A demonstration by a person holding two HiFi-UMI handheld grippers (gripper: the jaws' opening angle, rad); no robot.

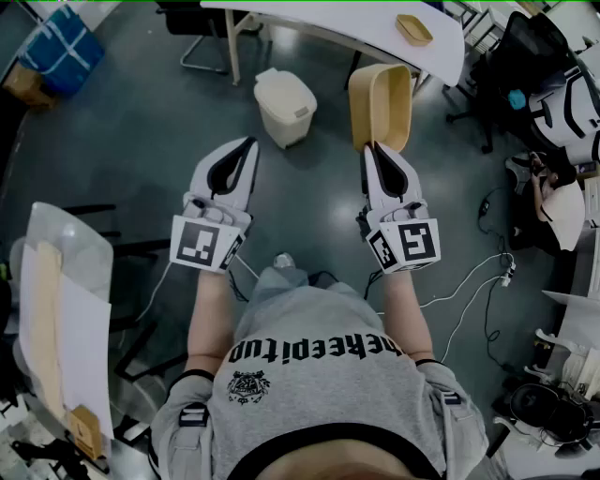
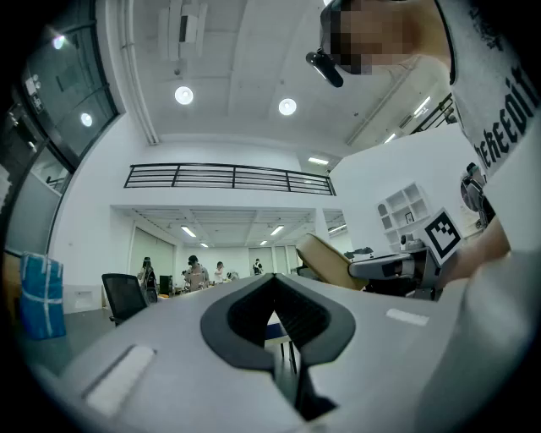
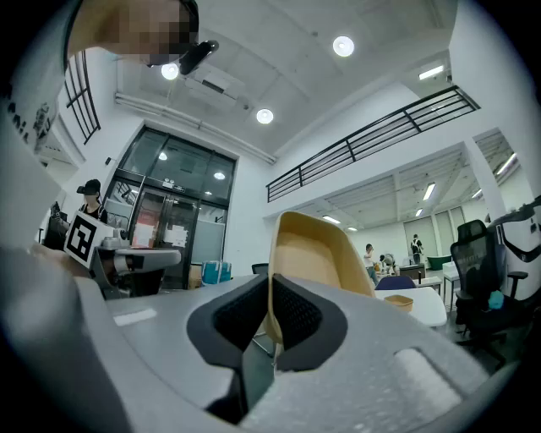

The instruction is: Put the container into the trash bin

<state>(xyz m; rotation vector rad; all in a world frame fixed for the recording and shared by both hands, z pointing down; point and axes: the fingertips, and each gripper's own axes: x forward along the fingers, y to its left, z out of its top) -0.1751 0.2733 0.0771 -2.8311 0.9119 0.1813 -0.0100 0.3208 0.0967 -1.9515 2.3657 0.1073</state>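
Note:
My right gripper [image 1: 372, 150] is shut on the rim of a tan, tub-shaped container [image 1: 382, 105], which it holds up in the air with the hollow facing me. In the right gripper view the container [image 3: 317, 254] rises from between the shut jaws. A cream trash bin [image 1: 285, 107] with a closed lid stands on the floor to the left of the container, ahead of my left gripper [image 1: 246, 146]. The left gripper is shut with nothing in it; its tip [image 2: 272, 279] points into the room, and the container [image 2: 325, 258] shows at its right.
A white table [image 1: 375, 28] stands behind the bin, carrying a small tan tray [image 1: 413, 29]. Black office chairs [image 1: 530, 56] stand at the right, cables [image 1: 469, 291] trail on the floor, and a table with boards [image 1: 56, 319] is at the left.

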